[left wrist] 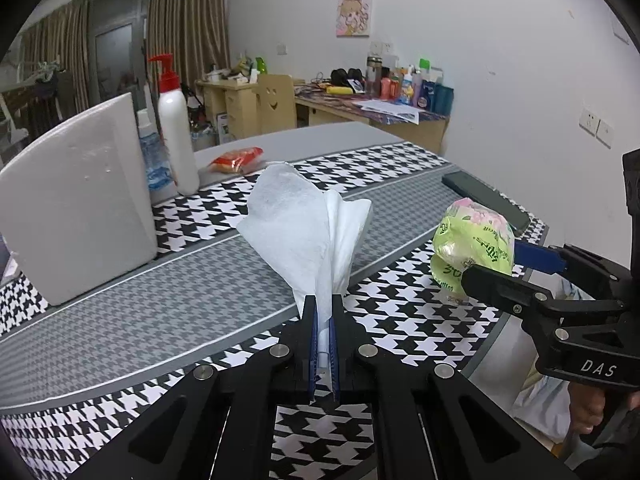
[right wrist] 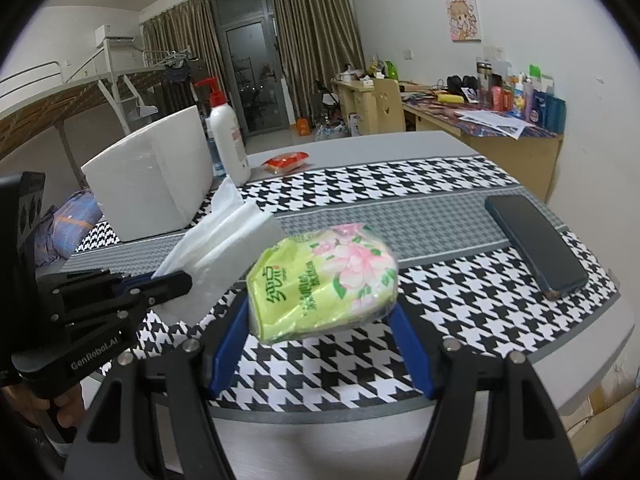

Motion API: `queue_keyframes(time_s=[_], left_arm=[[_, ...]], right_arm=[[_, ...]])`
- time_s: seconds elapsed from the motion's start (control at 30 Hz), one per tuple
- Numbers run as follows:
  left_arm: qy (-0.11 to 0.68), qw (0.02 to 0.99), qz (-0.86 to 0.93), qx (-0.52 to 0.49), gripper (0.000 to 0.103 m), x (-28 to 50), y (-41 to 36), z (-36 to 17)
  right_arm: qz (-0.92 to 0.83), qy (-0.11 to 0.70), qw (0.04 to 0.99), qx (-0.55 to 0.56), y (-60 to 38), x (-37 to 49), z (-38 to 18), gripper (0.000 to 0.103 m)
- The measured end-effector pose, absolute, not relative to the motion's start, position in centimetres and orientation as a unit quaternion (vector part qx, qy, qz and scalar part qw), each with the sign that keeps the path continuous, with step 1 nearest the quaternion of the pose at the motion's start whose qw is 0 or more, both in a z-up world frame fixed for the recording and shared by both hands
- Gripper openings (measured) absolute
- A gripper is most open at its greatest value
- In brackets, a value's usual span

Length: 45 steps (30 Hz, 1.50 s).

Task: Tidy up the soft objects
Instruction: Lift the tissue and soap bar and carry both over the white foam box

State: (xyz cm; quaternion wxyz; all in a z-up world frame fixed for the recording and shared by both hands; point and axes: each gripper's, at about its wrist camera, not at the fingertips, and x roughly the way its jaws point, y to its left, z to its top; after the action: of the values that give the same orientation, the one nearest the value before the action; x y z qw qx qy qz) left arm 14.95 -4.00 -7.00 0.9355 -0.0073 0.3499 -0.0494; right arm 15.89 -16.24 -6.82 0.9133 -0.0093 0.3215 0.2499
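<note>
My left gripper [left wrist: 324, 308] is shut on a white tissue sheet [left wrist: 304, 228], which fans out upward above the table; it also shows in the right wrist view [right wrist: 224, 248], with the left gripper [right wrist: 176, 280] at the left. My right gripper [right wrist: 320, 316] is shut on a green floral tissue pack [right wrist: 324, 280] and holds it above the houndstooth cloth. In the left wrist view the pack [left wrist: 474, 244] sits between the right gripper's fingers [left wrist: 492, 276] at the right.
A white foam box [left wrist: 76, 196] stands at the left, with a white pump bottle [left wrist: 176, 136] and a water bottle behind it. A red snack packet [left wrist: 238, 159] lies farther back. A dark phone [right wrist: 536, 240] lies at the table's right. The houndstooth cloth [left wrist: 360, 360] covers the table.
</note>
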Motion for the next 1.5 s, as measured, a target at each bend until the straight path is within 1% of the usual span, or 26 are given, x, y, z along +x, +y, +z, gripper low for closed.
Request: queue_keyframes(time_s=[0.8,1.17,1.5], left_arm=[[0.302,0.953,-0.006,-0.014,0.005,12.8,-0.2,-3.8],[0.295,0.955,0.001,-0.019,0.005,12.3,1.1,-3.1],[0.279,0.960,0.009,-0.020,0.005,11.1,3.1,-1.3]], right_arm=[[0.282,0.290,0.914,-0.021,-13.0,15.3,-4.4,0.073],[0.291,0.283,0.914,-0.025,-11.8,15.4,-3.8,0.073],[0.304,0.271,0.913,-0.031,-10.4,15.6,-2.8,0.073]])
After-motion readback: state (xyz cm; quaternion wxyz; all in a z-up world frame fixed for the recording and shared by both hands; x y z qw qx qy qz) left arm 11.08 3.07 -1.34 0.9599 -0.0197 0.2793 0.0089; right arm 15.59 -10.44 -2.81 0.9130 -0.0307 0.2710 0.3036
